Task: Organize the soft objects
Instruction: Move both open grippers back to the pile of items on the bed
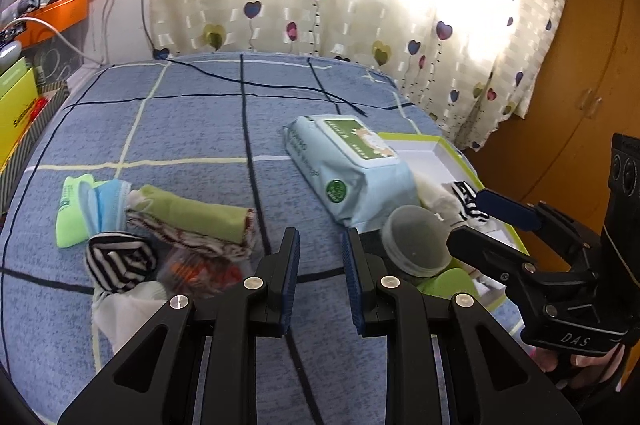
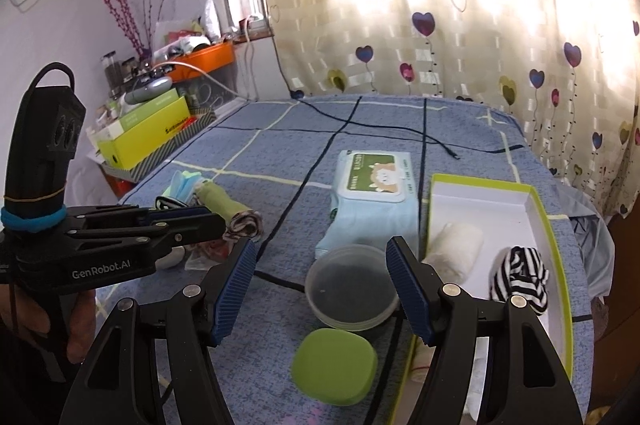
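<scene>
woven matt bedspread (image 2: 280, 153), glossy plastic wipes pack (image 2: 372, 209), ribbed fingers (image 2: 234, 289)

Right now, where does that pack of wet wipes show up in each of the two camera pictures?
Left wrist view: the wipes pack lies right of centre on the blue bedspread, above the right finger.
Right wrist view: it sits near the centre, beyond the round plastic lid.
Shared landmark: the green-rimmed box beside it.

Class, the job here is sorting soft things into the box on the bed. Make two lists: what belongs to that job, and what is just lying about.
Belongs to the job:
- box
- white roll
- striped sock in the box
- striped sock on the bed
- green cloth
- face masks

Just lying about:
- wipes pack
- plastic lid
- green pad
- black cable
</scene>
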Motion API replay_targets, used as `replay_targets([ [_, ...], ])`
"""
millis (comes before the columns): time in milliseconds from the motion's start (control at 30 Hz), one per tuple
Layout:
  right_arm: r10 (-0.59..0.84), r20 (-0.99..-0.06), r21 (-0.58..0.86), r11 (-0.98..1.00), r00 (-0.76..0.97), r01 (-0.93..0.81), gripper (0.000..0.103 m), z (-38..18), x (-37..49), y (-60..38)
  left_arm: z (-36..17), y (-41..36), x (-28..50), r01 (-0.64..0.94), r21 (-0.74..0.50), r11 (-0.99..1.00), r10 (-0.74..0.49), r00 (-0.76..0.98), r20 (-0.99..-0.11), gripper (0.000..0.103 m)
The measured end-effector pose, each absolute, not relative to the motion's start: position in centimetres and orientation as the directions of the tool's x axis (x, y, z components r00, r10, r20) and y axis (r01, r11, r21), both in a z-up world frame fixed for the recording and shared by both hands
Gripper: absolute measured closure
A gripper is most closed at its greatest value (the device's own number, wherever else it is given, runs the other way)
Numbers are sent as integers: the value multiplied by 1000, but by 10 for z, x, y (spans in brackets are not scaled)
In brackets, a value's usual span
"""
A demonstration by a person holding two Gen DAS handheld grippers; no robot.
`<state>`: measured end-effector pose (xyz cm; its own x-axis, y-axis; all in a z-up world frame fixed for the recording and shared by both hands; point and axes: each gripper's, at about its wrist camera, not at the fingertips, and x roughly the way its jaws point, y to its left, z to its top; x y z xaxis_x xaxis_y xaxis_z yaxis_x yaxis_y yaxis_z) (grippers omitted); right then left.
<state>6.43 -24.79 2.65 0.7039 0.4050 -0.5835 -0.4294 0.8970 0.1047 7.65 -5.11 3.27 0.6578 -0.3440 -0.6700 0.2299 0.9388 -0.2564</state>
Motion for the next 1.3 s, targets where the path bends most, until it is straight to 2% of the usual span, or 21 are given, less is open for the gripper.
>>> replay_targets([
  [467, 419, -609, 77, 876, 674, -476, 35, 26, 67, -215, 22, -19, 74, 155, -247, 956, -286, 672, -683, 80],
  [1300, 438, -647, 62, 847, 625, -529, 35, 17, 79, -173, 6, 27, 74, 106, -285, 953, -281, 662, -694, 80],
])
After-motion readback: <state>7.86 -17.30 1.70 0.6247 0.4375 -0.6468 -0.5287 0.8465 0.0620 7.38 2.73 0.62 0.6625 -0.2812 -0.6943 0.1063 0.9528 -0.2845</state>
